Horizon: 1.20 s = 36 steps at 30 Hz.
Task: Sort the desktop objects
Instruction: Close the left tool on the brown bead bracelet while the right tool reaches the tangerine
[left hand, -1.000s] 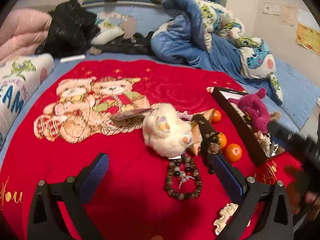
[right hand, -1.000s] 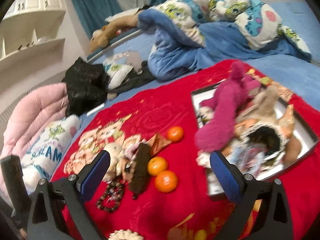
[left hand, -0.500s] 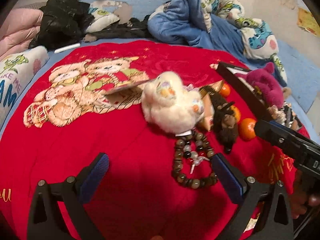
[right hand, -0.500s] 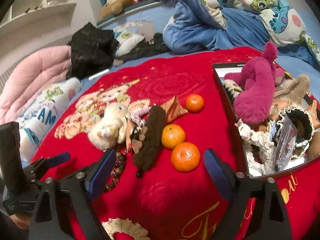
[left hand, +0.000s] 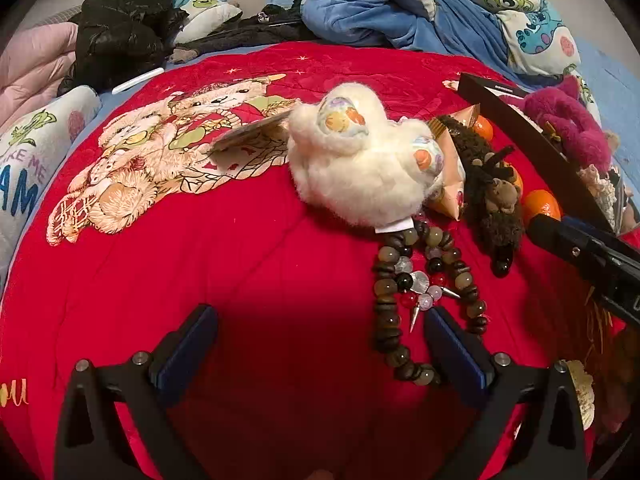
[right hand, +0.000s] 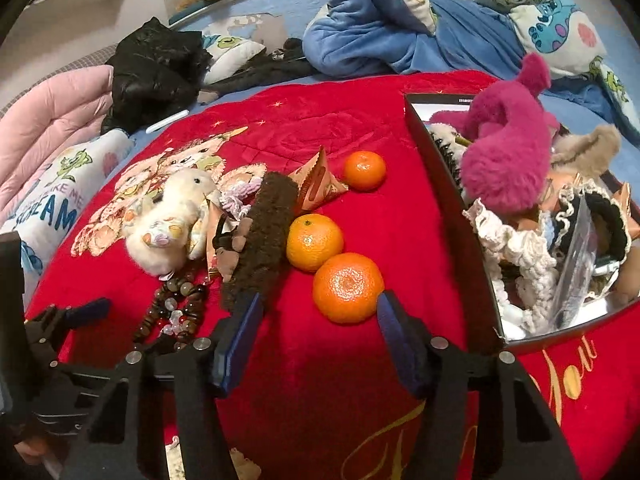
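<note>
Your left tool [left hand: 320,332] is spread wide over the red blanket [left hand: 248,264], just short of the cream plush bunny [left hand: 360,160]. Right of the bunny, your right tool [right hand: 318,312] is spread too, its tips flanking the nearest glossy, dimpled tangerine [right hand: 348,287].

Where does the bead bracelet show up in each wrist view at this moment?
Left wrist: bead bracelet lies lower right of centre, its near end by the left claw's right finger.
Right wrist: bracelet sits lower left, left of the right claw.
Shared landmark: the white plush just beyond the beads in both.
</note>
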Each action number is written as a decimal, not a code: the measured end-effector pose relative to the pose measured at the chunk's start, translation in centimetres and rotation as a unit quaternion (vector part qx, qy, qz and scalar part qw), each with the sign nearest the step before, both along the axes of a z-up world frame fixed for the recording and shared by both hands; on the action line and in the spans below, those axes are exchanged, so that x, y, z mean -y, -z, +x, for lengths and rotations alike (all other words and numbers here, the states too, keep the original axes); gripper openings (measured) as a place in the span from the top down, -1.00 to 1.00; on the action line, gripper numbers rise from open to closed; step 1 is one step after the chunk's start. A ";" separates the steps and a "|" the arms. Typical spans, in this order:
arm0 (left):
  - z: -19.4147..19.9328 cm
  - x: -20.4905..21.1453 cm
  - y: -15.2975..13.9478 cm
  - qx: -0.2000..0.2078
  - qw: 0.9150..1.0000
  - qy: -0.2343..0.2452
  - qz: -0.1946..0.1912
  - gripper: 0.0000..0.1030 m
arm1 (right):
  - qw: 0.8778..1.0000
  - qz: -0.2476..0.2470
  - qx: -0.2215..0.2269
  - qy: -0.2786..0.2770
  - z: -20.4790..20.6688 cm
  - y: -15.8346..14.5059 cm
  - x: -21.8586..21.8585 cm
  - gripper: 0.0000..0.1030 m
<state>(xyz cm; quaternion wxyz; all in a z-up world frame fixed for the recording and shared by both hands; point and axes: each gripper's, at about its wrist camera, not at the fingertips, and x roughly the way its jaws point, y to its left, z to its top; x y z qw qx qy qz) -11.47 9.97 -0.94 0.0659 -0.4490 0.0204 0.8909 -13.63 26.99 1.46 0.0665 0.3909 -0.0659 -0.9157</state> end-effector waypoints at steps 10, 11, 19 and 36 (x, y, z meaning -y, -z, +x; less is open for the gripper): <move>0.0 0.5 0.1 -0.002 1.000 -0.001 0.005 -1.00 | 1.000 0.017 0.019 0.010 -0.7 0.8 0.2 -0.05; 0.1 0.5 0.1 -0.003 1.000 -0.001 0.004 -1.00 | 0.999 0.021 0.021 0.012 -0.8 1.0 0.3 -0.03; 0.4 0.7 0.1 -0.008 1.000 0.000 0.004 -1.00 | 0.999 0.035 0.023 0.028 -1.0 1.3 0.2 0.27; 1.9 0.0 -1.5 -0.046 0.999 0.019 0.013 0.71 | 0.998 0.051 0.028 0.026 -1.1 1.2 0.6 0.27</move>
